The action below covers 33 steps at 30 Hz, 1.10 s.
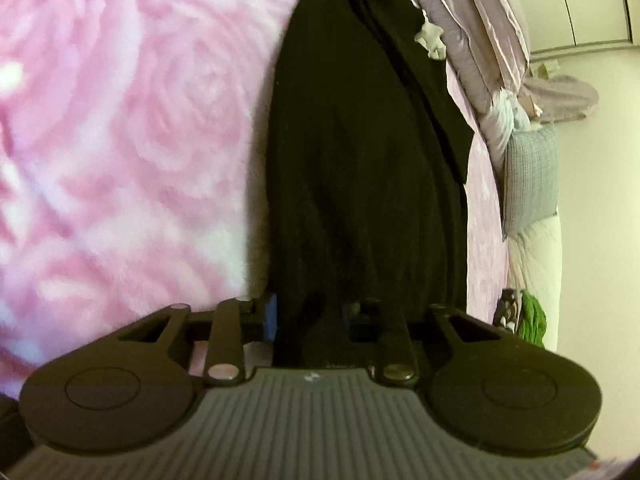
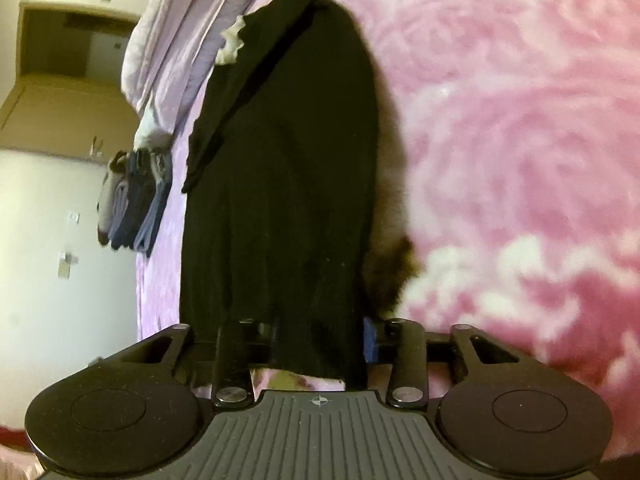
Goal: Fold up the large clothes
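A large black garment (image 1: 360, 168) stretches away from my left gripper (image 1: 312, 316) over a pink rose-patterned blanket (image 1: 120, 140). The cloth fills the gap between the left fingers, and only a blue pad (image 1: 271, 314) shows on one side. In the right wrist view the same black garment (image 2: 288, 184) runs from my right gripper (image 2: 320, 344) toward the far end of the bed. Its edge is pinched between the right fingers, next to a blue pad (image 2: 371, 340). A white tag (image 2: 232, 46) shows near the garment's far end.
Lilac bedding (image 1: 480, 32) is bunched along the bed's far side. A stack of folded clothes (image 2: 136, 200) sits at the bed's edge in the right wrist view. A grey cushion (image 1: 530, 172) and a green item (image 1: 532, 316) lie by the wall.
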Each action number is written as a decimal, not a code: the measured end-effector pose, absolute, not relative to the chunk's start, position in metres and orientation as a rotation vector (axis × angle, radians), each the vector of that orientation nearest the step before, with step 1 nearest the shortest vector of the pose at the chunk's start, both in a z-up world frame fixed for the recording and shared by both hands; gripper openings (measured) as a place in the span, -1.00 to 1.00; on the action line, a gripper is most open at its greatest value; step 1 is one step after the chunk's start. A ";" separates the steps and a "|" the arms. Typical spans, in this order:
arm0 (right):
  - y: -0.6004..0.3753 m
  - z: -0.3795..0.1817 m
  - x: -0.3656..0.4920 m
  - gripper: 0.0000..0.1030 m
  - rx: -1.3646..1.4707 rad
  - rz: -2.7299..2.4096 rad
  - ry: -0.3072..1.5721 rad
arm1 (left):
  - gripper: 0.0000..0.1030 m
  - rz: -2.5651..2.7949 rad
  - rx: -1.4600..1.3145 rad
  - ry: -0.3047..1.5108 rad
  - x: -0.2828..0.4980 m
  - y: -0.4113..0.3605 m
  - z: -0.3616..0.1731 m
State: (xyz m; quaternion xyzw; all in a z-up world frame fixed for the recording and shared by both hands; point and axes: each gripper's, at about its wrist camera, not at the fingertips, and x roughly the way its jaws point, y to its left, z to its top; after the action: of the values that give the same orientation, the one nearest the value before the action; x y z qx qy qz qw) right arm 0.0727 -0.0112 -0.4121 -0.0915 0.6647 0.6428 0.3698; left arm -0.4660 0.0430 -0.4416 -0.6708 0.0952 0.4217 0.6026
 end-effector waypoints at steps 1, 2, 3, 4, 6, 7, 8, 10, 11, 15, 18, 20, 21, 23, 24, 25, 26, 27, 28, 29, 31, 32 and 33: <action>-0.009 -0.415 0.074 -0.55 -0.214 1.622 1.725 | -0.79 0.993 -1.558 0.215 -0.466 0.046 -0.443; -0.006 -0.417 0.075 -0.90 -0.197 1.596 1.739 | -0.94 1.006 -1.551 0.221 -0.465 0.049 -0.444; -0.001 -0.419 0.075 -0.97 -0.192 1.562 1.752 | -0.95 1.010 -1.539 0.235 -0.464 0.050 -0.442; 0.002 -0.421 0.075 -0.97 -0.198 1.549 1.761 | -0.95 1.013 -1.510 0.262 -0.461 0.051 -0.439; 0.007 -0.416 0.071 -0.98 -0.232 1.574 1.731 | -0.96 1.021 -1.452 0.299 -0.455 0.051 -0.430; 0.006 -0.412 0.071 -0.98 -0.261 1.584 1.712 | -0.96 1.028 -1.438 0.302 -0.456 0.047 -0.425; 0.004 -0.409 0.072 -0.99 -0.271 1.585 1.705 | -0.96 1.040 -1.438 0.299 -0.460 0.041 -0.422; -0.005 -0.398 0.079 -1.00 -0.257 1.586 1.695 | -0.96 1.058 -1.431 0.279 -0.467 0.029 -0.413; -0.009 -0.393 0.082 -1.00 -0.247 1.588 1.691 | -0.96 1.067 -1.426 0.274 -0.470 0.023 -0.408; -0.026 -0.376 0.087 -1.00 -0.288 1.603 1.684 | -0.96 1.051 -1.415 0.309 -0.467 0.005 -0.390; -0.044 -0.372 0.089 -1.00 -0.342 1.572 1.723 | -0.96 1.052 -1.475 0.337 -0.473 -0.024 -0.388; -0.057 -0.372 0.091 -1.00 -0.372 1.537 1.761 | -0.96 1.062 -1.520 0.355 -0.475 -0.042 -0.390; -0.064 -0.373 0.090 -1.00 -0.400 1.511 1.781 | -0.96 1.064 -1.536 0.361 -0.473 -0.047 -0.391; -0.072 -0.373 0.090 -1.00 -0.425 1.481 1.813 | -0.96 1.077 -1.573 0.341 -0.473 -0.055 -0.388; -0.073 -0.371 0.090 -1.00 -0.421 1.462 1.827 | -0.97 1.080 -1.581 0.319 -0.474 -0.055 -0.386; -0.071 -0.367 0.092 -0.99 -0.406 1.457 1.835 | -0.97 1.079 -1.583 0.288 -0.474 -0.051 -0.380; -0.065 -0.361 0.093 -0.99 -0.390 1.462 1.849 | -0.97 1.076 -1.573 0.267 -0.475 -0.046 -0.374; -0.056 -0.352 0.093 -0.99 -0.381 1.482 1.842 | -0.97 1.066 -1.555 0.244 -0.475 -0.040 -0.365; -0.046 -0.342 0.092 -0.99 -0.378 1.510 1.828 | -0.97 1.055 -1.532 0.219 -0.474 -0.030 -0.356; -0.037 -0.332 0.092 -0.99 -0.371 1.540 1.815 | -0.97 1.046 -1.508 0.197 -0.474 -0.019 -0.347; -0.006 -0.309 0.091 -0.99 -0.344 1.602 1.768 | -0.96 1.028 -1.448 0.142 -0.476 0.008 -0.327; 0.009 -0.299 0.092 -0.99 -0.325 1.630 1.742 | -0.96 1.019 -1.417 0.115 -0.476 0.023 -0.319; 0.029 -0.287 0.093 -0.99 -0.298 1.658 1.706 | -0.96 1.007 -1.385 0.094 -0.475 0.041 -0.312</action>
State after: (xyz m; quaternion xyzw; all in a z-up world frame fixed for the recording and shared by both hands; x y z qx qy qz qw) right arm 0.0927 0.0294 -0.2869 -0.1158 0.6629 0.6444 0.3633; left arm -0.4748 0.0410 -0.3118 -0.6107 0.0415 0.4441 0.6543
